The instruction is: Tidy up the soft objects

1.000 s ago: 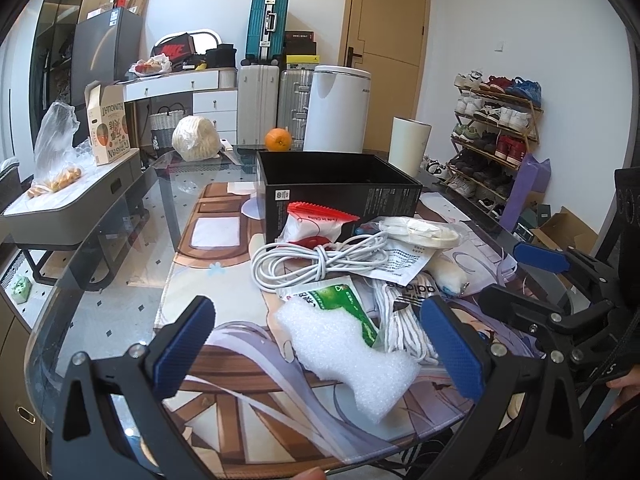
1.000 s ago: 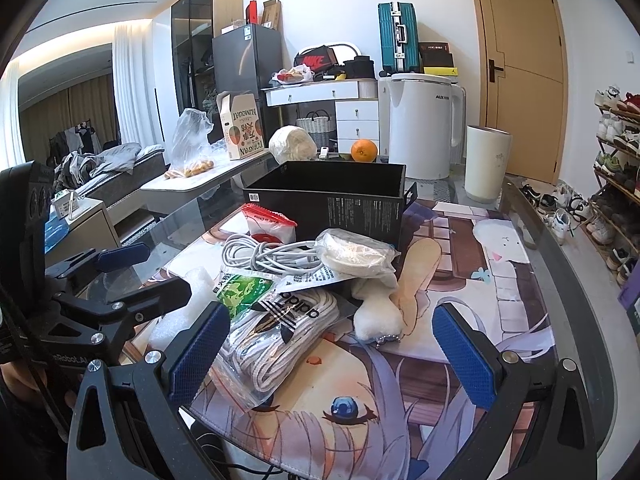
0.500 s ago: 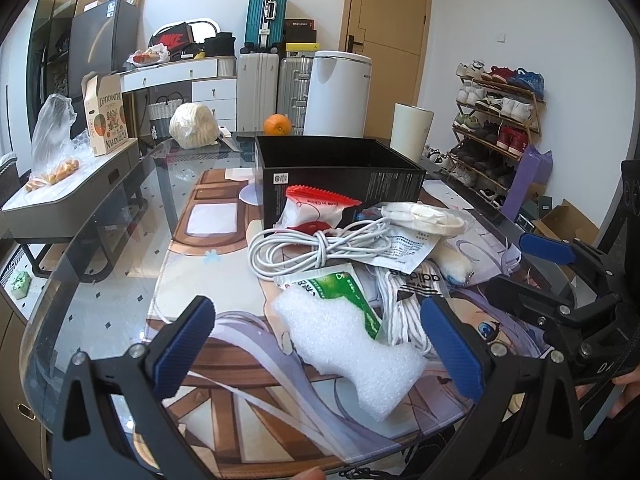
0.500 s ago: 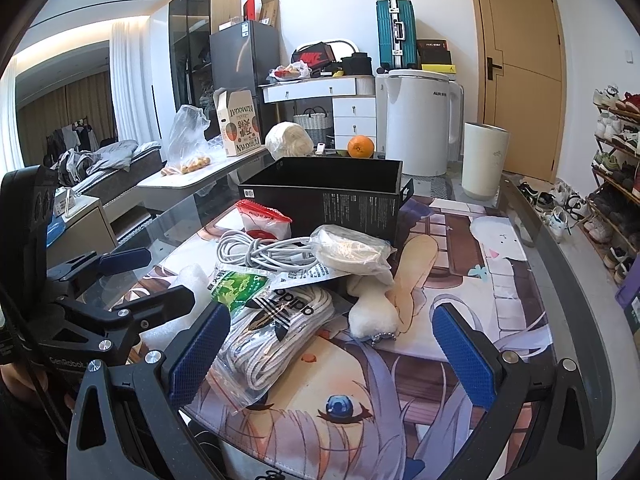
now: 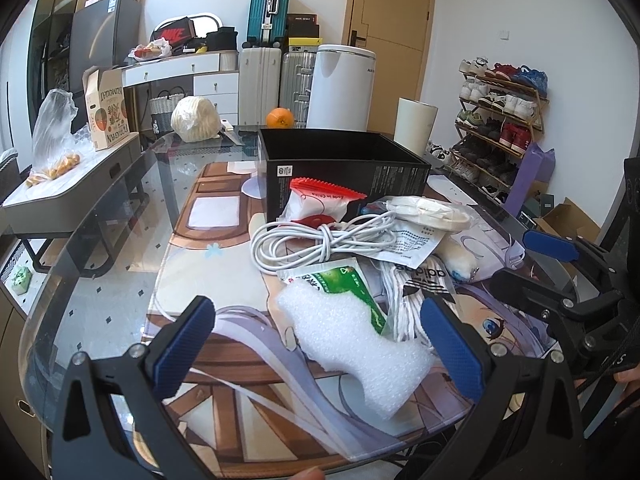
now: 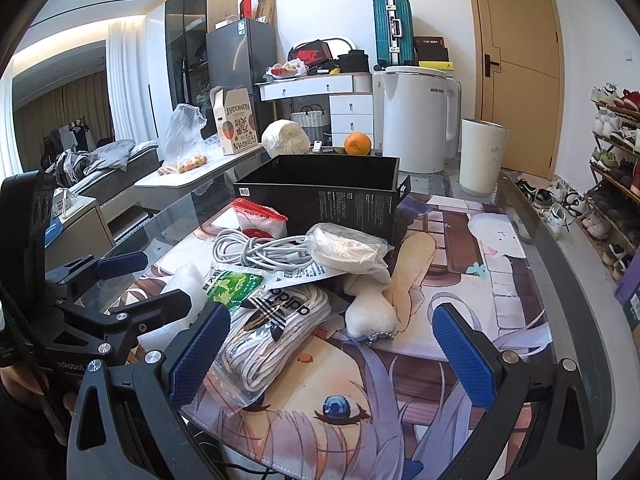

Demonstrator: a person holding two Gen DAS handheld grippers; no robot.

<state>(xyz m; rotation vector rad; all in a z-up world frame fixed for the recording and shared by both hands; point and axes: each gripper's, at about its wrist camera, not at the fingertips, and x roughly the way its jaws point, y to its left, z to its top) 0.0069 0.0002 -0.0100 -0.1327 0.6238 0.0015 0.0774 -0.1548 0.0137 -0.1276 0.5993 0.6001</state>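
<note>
Between left tool (image 5: 320,354) jaws (spread) | white foam piece (image 5: 352,344) | untouched

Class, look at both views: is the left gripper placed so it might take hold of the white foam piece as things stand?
Probably yes. The left gripper is open, and the white foam piece lies nearest it at the pile's edge with nothing on top; only the green packet is tucked under its far end.

An orange (image 5: 280,117) sits at the far end of a glass bench (image 5: 100,264). Behind it stand a white bin (image 5: 342,86), two pale suitcases (image 5: 260,84) and a teal suitcase (image 5: 267,8) on top. A shoe rack (image 5: 500,120) lines the right wall beside a wooden door (image 5: 394,24).
</note>
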